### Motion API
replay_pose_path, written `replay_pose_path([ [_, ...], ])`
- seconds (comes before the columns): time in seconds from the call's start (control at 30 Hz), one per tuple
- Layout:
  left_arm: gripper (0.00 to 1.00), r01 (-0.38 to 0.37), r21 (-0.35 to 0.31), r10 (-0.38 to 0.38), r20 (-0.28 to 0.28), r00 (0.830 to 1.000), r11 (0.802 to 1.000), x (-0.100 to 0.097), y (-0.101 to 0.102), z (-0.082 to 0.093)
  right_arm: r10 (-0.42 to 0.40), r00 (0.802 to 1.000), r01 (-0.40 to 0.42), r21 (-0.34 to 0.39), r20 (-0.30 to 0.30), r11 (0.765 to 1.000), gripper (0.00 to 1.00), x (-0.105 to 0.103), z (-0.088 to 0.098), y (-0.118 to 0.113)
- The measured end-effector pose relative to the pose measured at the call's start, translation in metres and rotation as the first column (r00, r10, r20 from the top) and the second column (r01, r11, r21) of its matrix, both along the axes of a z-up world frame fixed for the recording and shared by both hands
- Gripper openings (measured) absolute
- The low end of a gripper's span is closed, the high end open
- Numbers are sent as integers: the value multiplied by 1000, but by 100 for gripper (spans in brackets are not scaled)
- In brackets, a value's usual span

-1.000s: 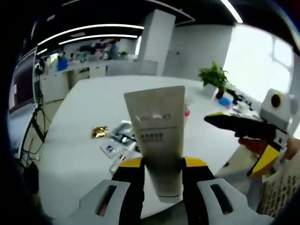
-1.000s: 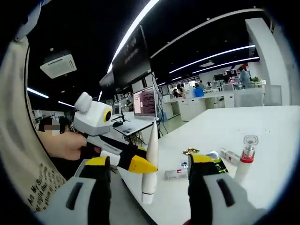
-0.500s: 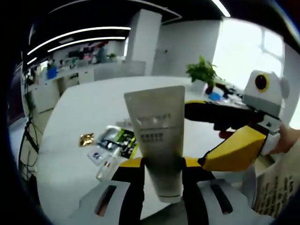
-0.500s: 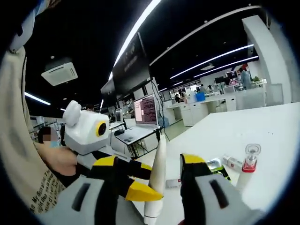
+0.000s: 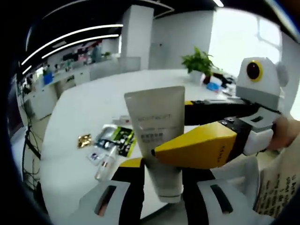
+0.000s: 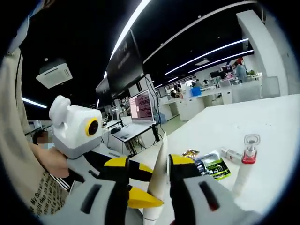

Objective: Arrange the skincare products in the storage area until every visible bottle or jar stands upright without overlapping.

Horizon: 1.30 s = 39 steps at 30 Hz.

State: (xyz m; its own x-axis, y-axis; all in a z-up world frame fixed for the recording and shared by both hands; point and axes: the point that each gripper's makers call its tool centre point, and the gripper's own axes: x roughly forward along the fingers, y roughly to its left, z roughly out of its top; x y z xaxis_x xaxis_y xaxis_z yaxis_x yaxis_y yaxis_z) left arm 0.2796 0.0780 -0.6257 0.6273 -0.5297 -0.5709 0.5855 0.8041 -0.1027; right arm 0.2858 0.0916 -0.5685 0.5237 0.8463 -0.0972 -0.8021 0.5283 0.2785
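I hold my left gripper (image 5: pixel 161 174) raised above the near edge of the table (image 5: pixel 79 117), its jaws clamped on the lower end of a pale grey tube (image 5: pixel 157 136) that stands upright between them, flat crimped end up, with small grey print across its middle. My right gripper (image 6: pixel 148 174) comes in from the right, and its jaws sit either side of the same tube; in the right gripper view I see the tube edge-on as a thin white blade rising between those jaws, which stand close against it. In the left gripper view, one yellow jaw of the right gripper crosses in front of the tube's right side and hides part of it. My hand (image 5: pixel 283 133) grips the right gripper's handle at the far right.

Beyond the tube, on the white table, lie a green and black sachet (image 5: pixel 123 139), a small gold packet (image 5: pixel 85 139) to its left, and a clear bottle (image 5: pixel 106 163) lying flat nearer me. A red-collared dropper bottle (image 6: pixel 244 164) stands upright at the right. Farther off, a potted plant (image 5: pixel 199 63) stands on the table.
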Motion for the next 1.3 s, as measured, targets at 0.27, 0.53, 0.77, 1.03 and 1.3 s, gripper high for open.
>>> replay_pose_path([
  [0.27, 26, 30, 78, -32, 31, 999, 997, 1, -1, 0, -29, 995, 25, -44, -94, 999, 28, 5, -22, -3],
  [0.53, 26, 49, 90, -53, 44, 998, 995, 3, -4, 1, -58, 986, 54, -34, -158, 998, 17, 10, -27, -8],
  [0.77, 27, 66, 90, -69, 35, 997, 994, -1, -6, 1, -68, 977, 70, 2, -204, 998, 16, 8, -28, -10],
  [1.03, 28, 98, 72, -100, 30, 994, 993, -3, -14, 3, -74, 965, 84, 29, -252, 996, 13, 6, -28, -21],
  [1.3, 28, 151, 25, -151, 27, 988, 988, -12, -30, 1, -53, 960, 71, 58, -275, 996, 12, -1, -32, -37],
])
